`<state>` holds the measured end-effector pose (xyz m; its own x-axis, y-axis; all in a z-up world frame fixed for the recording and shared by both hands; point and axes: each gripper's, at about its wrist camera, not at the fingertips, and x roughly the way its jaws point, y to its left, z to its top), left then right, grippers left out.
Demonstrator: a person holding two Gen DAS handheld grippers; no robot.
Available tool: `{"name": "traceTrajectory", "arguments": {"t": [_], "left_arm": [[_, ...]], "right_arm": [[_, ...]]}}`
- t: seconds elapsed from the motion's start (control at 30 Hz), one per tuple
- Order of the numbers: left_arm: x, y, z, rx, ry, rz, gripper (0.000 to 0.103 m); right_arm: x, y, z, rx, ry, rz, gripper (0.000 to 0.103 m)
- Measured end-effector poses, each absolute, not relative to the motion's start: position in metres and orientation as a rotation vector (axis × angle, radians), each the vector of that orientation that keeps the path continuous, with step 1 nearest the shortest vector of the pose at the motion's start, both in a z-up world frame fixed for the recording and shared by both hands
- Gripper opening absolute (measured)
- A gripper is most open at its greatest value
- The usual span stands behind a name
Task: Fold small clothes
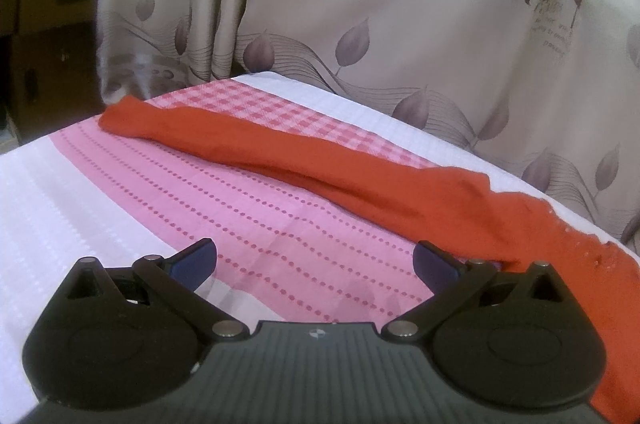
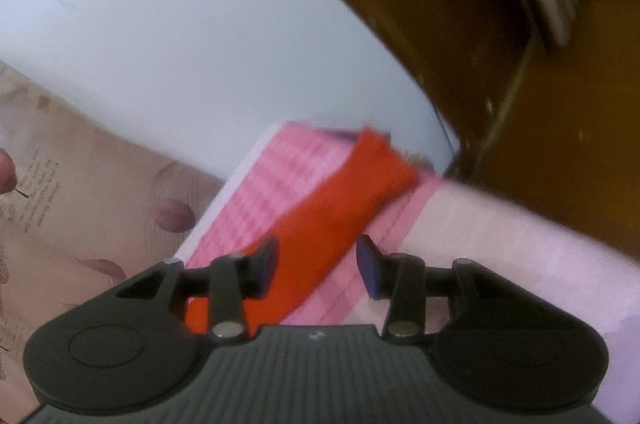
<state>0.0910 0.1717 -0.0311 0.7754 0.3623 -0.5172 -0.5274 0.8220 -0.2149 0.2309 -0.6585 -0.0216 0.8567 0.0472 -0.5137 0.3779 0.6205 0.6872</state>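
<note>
Here the red cloth (image 1: 304,159) lies as one long narrow strip on the pink mat (image 1: 224,207), w/ its long axis going diagonal in the left wrist view: far end at upper left, near end at lower right, where a lacy edge spreads beside the left gripper (image 1: 316,266). So the cloth is ahead and to the right of the left fingers, not between them. The left jaws are spread wide over bare mat and hold nothing.

The right gripper (image 2: 316,268) looks along the strip approx. lengthwise (this view is blurred, so details are weak). The cloth (image 2: 340,199) runs from under its left finger away toward the far mat (image 2: 256,199) edge. Its jaws are also apart, less wide than the left ones, w/ red fabric showing in the gap, but I cannot tell if the pads touch it or hover above.

My judgement: the right gripper is nearer to a grasp, because the strip's near end is already by its fingers. The left one must shift to its right to reach the lacy end. A fold end-to-end along the long axis seems the natural next step, not yet begun.

Behind stands a curtain (image 1: 400,23).
</note>
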Motion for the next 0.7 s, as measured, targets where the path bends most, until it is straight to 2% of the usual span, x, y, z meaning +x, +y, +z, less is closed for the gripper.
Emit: {"name": "traceTrajectory", "arguments": {"t": [0.3,0.4,0.47,0.5,0.7], "left_arm": [[0.091,0.171,-0.032,-0.368,0.477,0.502,0.103],[0.090,0.172,-0.032,-0.371,0.477,0.504,0.103],[0.090,0.172,-0.031,-0.370,0.477,0.504,0.103],[0.090,0.172,-0.031,-0.370,0.477,0.505,0.103],[0.088,0.172,-0.031,-0.376,0.460,0.506,0.103]], "right_arm": [[0.255,-0.677,-0.039,1.013,0.448,-0.283,0.040],[0.255,-0.669,-0.034,0.903,0.470,-0.273,0.037],[0.260,-0.661,-0.029,0.787,0.510,-0.289,0.021],[0.263,-0.660,-0.029,0.767,0.532,-0.288,0.006],[0.252,-0.658,-0.002,0.818,0.413,-0.249,0.005]]}}
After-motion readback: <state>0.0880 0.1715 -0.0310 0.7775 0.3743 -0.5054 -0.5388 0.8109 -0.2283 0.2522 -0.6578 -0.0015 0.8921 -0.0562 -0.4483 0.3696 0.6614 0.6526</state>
